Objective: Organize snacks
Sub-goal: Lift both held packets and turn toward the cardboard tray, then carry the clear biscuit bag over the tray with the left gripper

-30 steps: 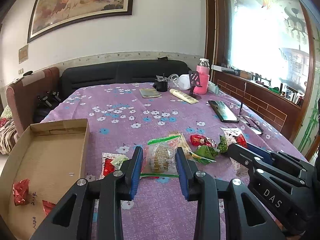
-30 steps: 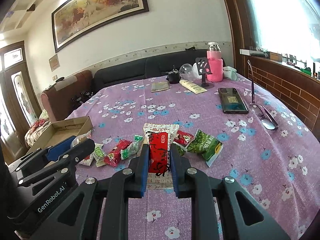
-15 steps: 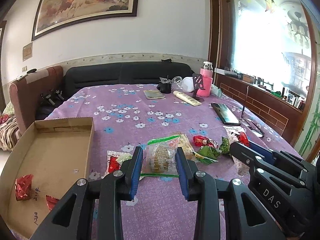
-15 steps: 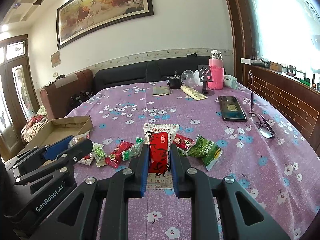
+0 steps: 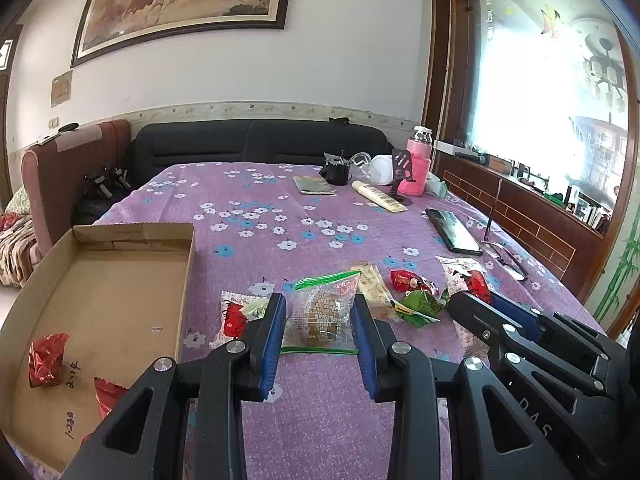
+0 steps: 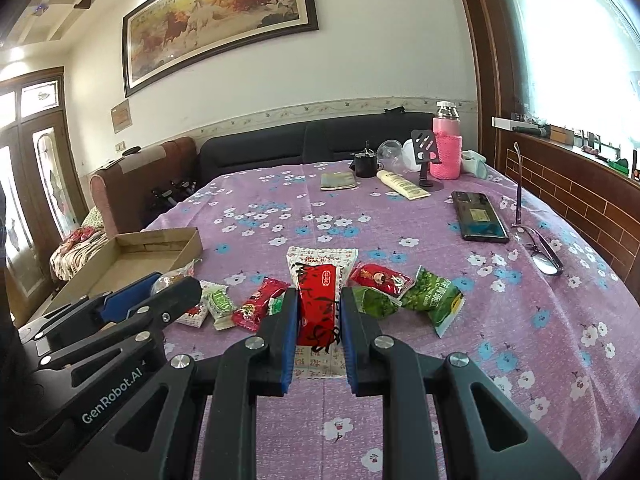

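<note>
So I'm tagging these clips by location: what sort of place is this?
Most likely a home living or dining room: a dark sofa stands behind a table with a purple floral tablecloth, a large framed horse painting hangs on the wall, and personal things such as a phone lie about.

The table [image 6: 500, 320] wears a purple cloth with flowers. At its left edge lies an open cardboard box [image 5: 120, 300]. Near the front lie snack packets [image 6: 434, 300] in a loose group. Further back lie a phone [image 6: 480, 216], glasses [image 6: 546, 258], a pink bottle [image 6: 447, 148] and a black cup [image 6: 366, 166].
</note>
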A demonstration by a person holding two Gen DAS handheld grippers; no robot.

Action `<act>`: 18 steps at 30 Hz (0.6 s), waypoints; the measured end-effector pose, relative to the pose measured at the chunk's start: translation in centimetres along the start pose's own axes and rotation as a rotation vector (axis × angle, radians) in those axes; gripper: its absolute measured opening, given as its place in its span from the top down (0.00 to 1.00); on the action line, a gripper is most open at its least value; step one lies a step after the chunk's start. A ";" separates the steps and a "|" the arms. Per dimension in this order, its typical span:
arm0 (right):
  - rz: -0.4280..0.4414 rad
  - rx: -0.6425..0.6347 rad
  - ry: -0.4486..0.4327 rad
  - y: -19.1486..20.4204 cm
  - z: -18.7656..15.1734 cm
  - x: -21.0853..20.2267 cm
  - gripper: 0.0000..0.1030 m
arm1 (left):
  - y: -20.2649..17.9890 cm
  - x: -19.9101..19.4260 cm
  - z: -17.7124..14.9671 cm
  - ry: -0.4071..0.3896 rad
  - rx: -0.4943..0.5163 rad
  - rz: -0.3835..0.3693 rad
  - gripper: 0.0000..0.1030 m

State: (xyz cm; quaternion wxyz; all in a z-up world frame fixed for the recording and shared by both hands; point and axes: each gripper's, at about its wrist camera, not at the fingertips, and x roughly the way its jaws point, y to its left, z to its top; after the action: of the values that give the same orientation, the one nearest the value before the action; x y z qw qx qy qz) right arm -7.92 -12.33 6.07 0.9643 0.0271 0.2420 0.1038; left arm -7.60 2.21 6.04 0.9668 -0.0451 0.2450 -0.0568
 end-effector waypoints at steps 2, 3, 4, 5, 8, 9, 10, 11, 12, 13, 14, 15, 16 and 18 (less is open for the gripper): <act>0.000 -0.002 -0.001 0.1 0.0 0.0 0.82 | 0.1 0.0 0.0 -0.001 -0.002 0.001 0.66; 0.000 0.000 -0.001 0.1 0.0 0.0 0.82 | 0.1 -0.1 0.0 -0.001 -0.003 0.000 0.66; 0.000 0.000 -0.001 0.1 0.0 0.0 0.82 | 0.1 -0.1 0.0 -0.001 -0.004 0.000 0.66; 0.000 -0.001 0.000 0.1 0.0 0.0 0.82 | 0.1 -0.2 -0.1 -0.003 -0.005 0.001 0.66; 0.004 -0.001 0.000 0.2 0.0 -0.1 0.82 | 0.3 -0.3 -0.2 -0.005 -0.010 0.001 0.66; 0.007 -0.001 0.001 0.3 -0.1 -0.1 0.82 | 0.4 -0.4 -0.2 -0.003 -0.010 0.003 0.66; 0.010 -0.001 0.003 0.5 -0.1 -0.1 0.82 | 0.4 -0.4 -0.2 -0.002 -0.010 0.003 0.66; 0.013 -0.004 0.005 0.7 -0.1 -0.1 0.82 | 0.4 -0.5 -0.2 0.000 -0.009 0.005 0.66; 0.016 -0.007 0.006 0.9 -0.1 -0.1 0.82 | 0.5 -0.5 -0.3 0.001 -0.007 0.009 0.66; 0.019 -0.008 0.006 1.0 -0.1 0.0 0.82 | 0.6 -0.6 -0.3 0.000 -0.006 0.012 0.66; 0.023 -0.010 0.008 1.2 -0.1 0.0 0.82 | 0.6 -0.8 -0.3 -0.002 -0.005 0.013 0.66; 0.026 -0.011 0.010 1.3 -0.1 0.1 0.82 | 0.8 -0.9 -0.3 -0.004 -0.005 0.018 0.66; 0.030 -0.011 0.011 1.4 -0.1 0.1 0.82 | 0.9 -1.1 -0.4 -0.006 -0.005 0.021 0.66; 0.038 -0.016 0.015 1.8 -0.2 0.2 0.82 | 1.3 -1.4 -0.5 -0.010 -0.008 0.024 0.66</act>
State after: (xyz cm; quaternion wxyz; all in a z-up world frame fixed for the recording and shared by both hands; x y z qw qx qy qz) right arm -8.12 -10.53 6.02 0.9605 0.0233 0.2479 0.1241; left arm -8.95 3.66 6.13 0.9684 -0.0465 0.2411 -0.0438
